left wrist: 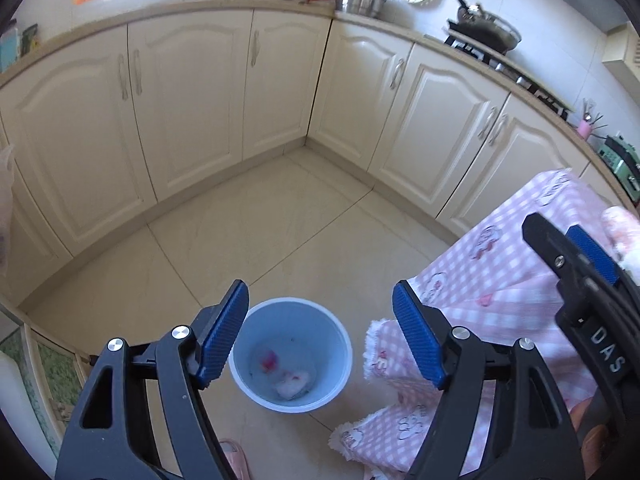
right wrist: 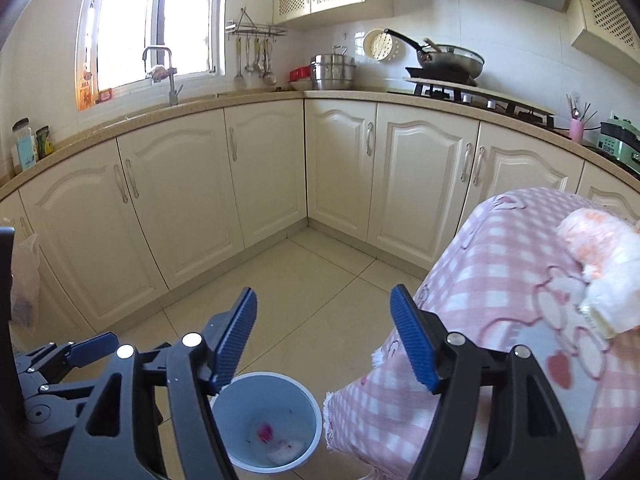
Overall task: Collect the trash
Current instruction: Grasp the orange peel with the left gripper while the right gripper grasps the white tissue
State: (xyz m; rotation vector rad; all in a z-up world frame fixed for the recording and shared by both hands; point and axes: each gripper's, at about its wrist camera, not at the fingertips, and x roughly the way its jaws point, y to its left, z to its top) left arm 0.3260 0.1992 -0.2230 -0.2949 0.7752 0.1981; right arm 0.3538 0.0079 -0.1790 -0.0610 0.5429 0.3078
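A pale blue bin (left wrist: 336,344) stands on the tiled floor below both grippers, and the right wrist view shows the same bin (right wrist: 310,404) at its bottom edge. Inside lie a pink scrap (left wrist: 269,360) and a crumpled white wad (left wrist: 292,384); these show again as the pink scrap (right wrist: 265,432) and the white wad (right wrist: 285,450). My left gripper (left wrist: 320,332) hangs open above the bin with nothing between its blue pads. My right gripper (right wrist: 324,336) is open and empty too, above and beyond the bin; it also appears as the right gripper (left wrist: 568,248) at the right edge of the left wrist view.
A table under a pink checked cloth (right wrist: 520,300) stands right of the bin, with a crumpled white and orange tissue (right wrist: 604,264) on it. Cream cabinets (right wrist: 260,184) wrap the corner. A pink slipper (left wrist: 236,460) lies near the bin. A plastic bag (right wrist: 24,280) hangs at left.
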